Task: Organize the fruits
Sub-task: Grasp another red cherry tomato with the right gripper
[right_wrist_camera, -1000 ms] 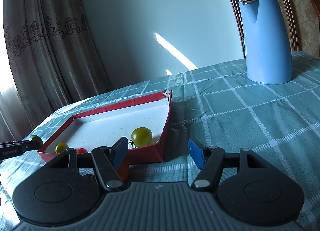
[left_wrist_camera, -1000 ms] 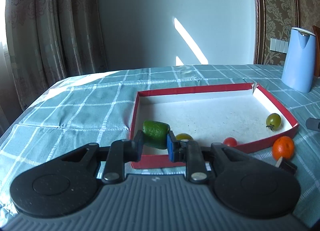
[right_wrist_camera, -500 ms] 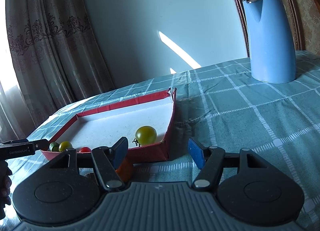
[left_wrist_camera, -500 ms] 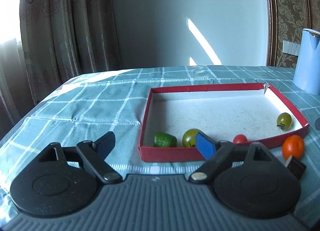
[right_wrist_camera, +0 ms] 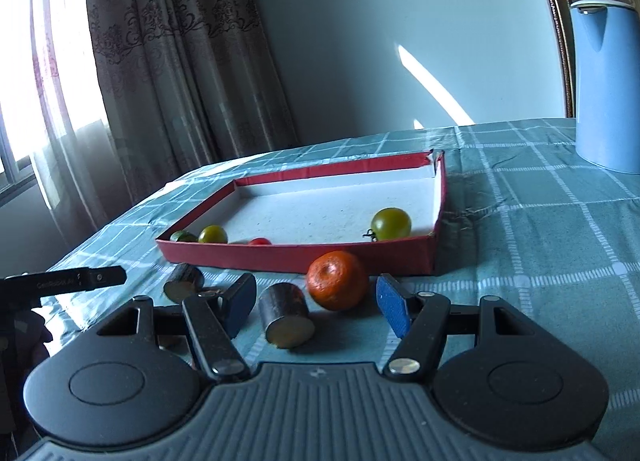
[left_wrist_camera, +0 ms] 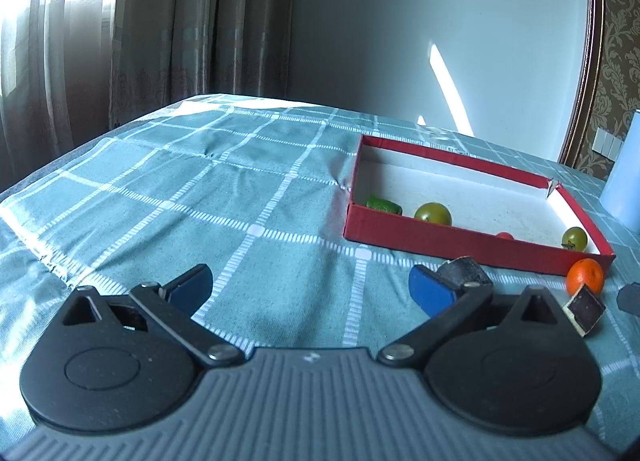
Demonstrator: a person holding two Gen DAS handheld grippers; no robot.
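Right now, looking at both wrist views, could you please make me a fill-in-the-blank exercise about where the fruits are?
1. The orange lies ___ the red tray, on the cloth.
2. The number of fruits in the tray is ___.
3. The right gripper is ___ and holds nothing.
4. The blue kettle stands to the ___ of the tray in the right wrist view.

Missing words: outside; four; open; right
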